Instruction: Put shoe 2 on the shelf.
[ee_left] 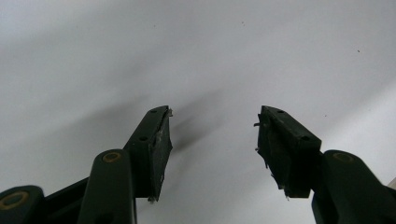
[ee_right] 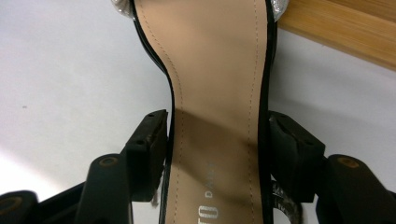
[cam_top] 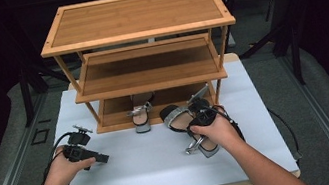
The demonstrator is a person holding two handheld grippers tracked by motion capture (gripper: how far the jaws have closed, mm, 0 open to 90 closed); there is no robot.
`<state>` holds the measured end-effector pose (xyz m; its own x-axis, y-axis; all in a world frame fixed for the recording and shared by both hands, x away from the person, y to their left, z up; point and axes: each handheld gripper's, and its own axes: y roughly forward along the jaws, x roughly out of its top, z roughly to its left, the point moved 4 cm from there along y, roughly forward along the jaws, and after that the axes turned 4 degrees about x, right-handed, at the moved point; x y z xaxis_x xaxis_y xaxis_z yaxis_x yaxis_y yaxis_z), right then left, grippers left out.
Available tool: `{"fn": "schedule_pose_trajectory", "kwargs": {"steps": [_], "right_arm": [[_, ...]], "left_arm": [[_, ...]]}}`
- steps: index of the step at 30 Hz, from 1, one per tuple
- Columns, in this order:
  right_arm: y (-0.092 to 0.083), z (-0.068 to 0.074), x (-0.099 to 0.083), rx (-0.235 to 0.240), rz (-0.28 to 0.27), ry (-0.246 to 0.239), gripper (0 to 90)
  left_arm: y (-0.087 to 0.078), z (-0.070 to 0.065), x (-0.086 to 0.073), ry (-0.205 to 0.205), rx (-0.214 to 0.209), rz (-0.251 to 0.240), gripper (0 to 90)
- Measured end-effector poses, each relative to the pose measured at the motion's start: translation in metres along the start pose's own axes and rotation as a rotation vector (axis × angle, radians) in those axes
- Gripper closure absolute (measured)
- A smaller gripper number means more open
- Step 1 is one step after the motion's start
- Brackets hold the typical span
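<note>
In the right gripper view, the right gripper (ee_right: 217, 140) has its two black fingers (ee_right: 149, 140) on either side of the waist of a black sandal (ee_right: 217, 93), one against each edge of the tan insole. The left finger sits right at the sole's black rim and the right finger touches the other rim; whether they press hard enough to hold it cannot be told from this view. The sandal's toe end points away from the gripper, with a glittery silver strap (ee_right: 122, 7) crossing it near the top edge, and a strip of the wooden rack (ee_right: 336, 32) lies just beyond.

From the high view, the right hand (cam_top: 217, 132) rests over this sandal (cam_top: 176, 117) on the white table (cam_top: 154, 165), close in front of the rack's right leg. The sandal lies flat with its silver strap toward the rack. A second sandal (cam_top: 141, 116) stands with its heel on the rack's bottom shelf (cam_top: 115, 112) and its toe over the front edge, just left of the first.

The left gripper (ee_left: 212, 135) has its fingers (ee_left: 156, 144) spread apart with nothing between them, pointing at bare white table. In the high view the left hand (cam_top: 65, 165) holds that gripper (cam_top: 105, 158) low over the table's left part, well apart from both sandals.

The three-tier bamboo rack (cam_top: 134, 16) stands at the table's far side; its two upper shelves carry nothing.
</note>
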<state>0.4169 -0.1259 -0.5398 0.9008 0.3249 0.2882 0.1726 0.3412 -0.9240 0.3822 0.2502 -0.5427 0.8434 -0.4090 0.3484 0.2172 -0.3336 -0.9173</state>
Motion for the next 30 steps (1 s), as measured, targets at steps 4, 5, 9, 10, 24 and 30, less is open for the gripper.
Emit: {"fn": "schedule_pose_trajectory", "kwargs": {"steps": [4, 5, 9, 10, 24, 30], "right_arm": [[-0.008, -0.003, 0.000, 0.043, -0.022, 0.010, 40.0], [-0.010, -0.003, 0.000, 0.035, -0.030, 0.005, 39.9], [-0.020, 0.000, -0.001, 0.029, -0.044, -0.021, 39.8], [-0.022, 0.001, -0.002, 0.027, -0.047, -0.026, 39.8], [-0.052, 0.004, -0.006, 0.010, -0.131, -0.064, 40.2], [-0.061, 0.003, -0.012, 0.000, -0.132, -0.077, 41.8]], "left_arm": [[0.000, 0.000, 0.000, 0.000, -0.002, -0.001, 44.2], [0.000, 0.000, 0.000, 0.001, -0.002, -0.001, 44.2], [0.000, -0.001, 0.000, 0.001, -0.002, -0.003, 44.1], [0.000, -0.001, 0.000, 0.000, -0.003, -0.003, 44.1], [0.001, -0.001, -0.001, -0.006, -0.006, -0.002, 44.1], [0.001, -0.001, -0.001, -0.002, -0.004, -0.001, 44.2]]}}
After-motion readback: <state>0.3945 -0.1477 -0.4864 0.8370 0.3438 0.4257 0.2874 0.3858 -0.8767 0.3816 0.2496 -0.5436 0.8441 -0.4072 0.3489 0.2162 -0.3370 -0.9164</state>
